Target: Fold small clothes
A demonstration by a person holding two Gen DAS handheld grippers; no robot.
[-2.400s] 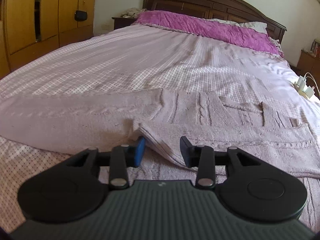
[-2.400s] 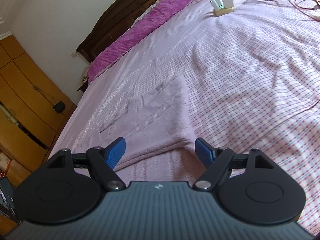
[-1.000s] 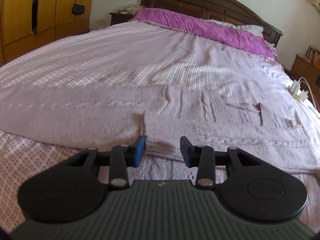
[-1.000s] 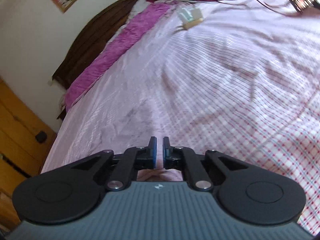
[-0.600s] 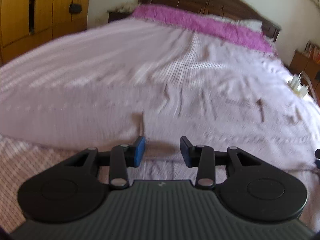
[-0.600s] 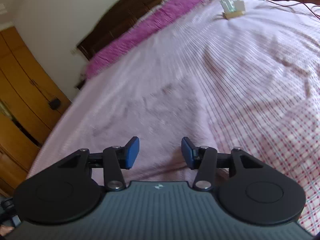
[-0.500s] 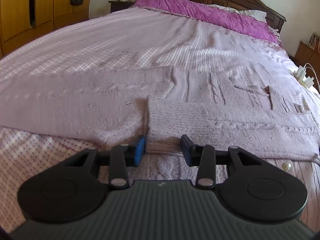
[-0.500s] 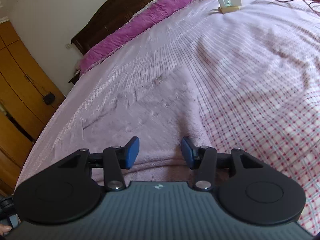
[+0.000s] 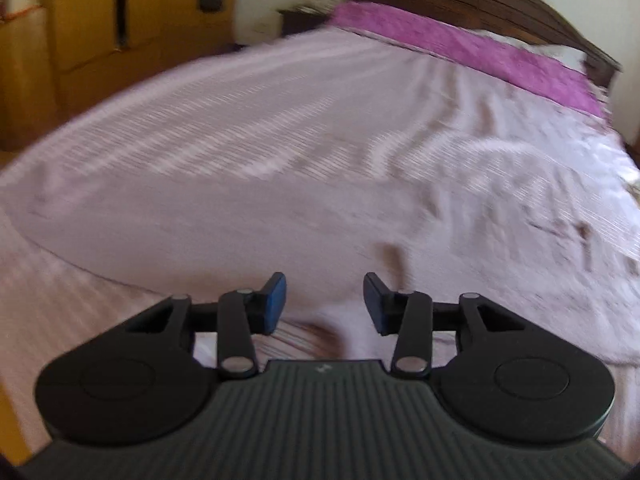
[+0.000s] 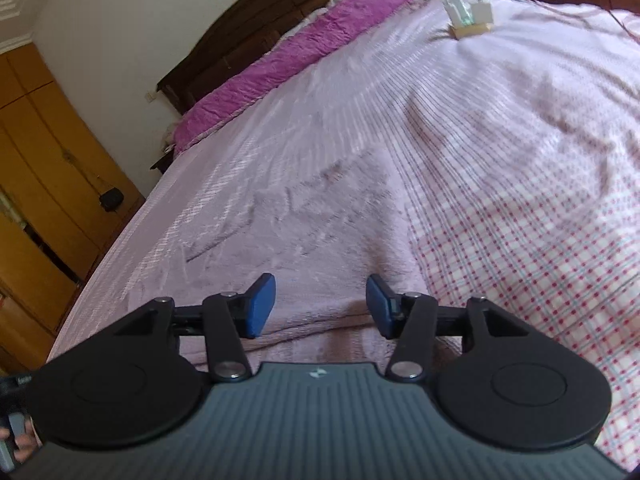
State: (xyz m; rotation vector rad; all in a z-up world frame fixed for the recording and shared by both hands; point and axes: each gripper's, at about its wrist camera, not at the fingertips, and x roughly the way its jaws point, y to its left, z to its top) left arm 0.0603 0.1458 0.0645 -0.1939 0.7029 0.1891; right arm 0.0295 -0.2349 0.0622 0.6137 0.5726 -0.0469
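Observation:
A pale lilac knitted cardigan [image 9: 248, 232] lies spread flat across the near part of the bed, blurred by motion in the left wrist view. My left gripper [image 9: 324, 304] hovers over its near edge; its jaws are opening with nothing between the blue pads. In the right wrist view the same cardigan [image 10: 304, 248] stretches away to the left, its right edge folded over. My right gripper [image 10: 320, 306] sits above that near right part, its jaws opening, pads apart and clear of the knit.
The bed carries a pink checked sheet [image 10: 540, 264] and a magenta blanket [image 9: 460, 48] at the dark headboard [image 9: 472, 4]. A white charger block with cables [image 10: 470, 18] lies far right on the bed. Wooden wardrobes [image 9: 100, 20] stand on the left.
The right gripper went from shut to open, letting go of the cardigan's edge. The left gripper swung leftwards over the cardigan and its jaws widened slightly.

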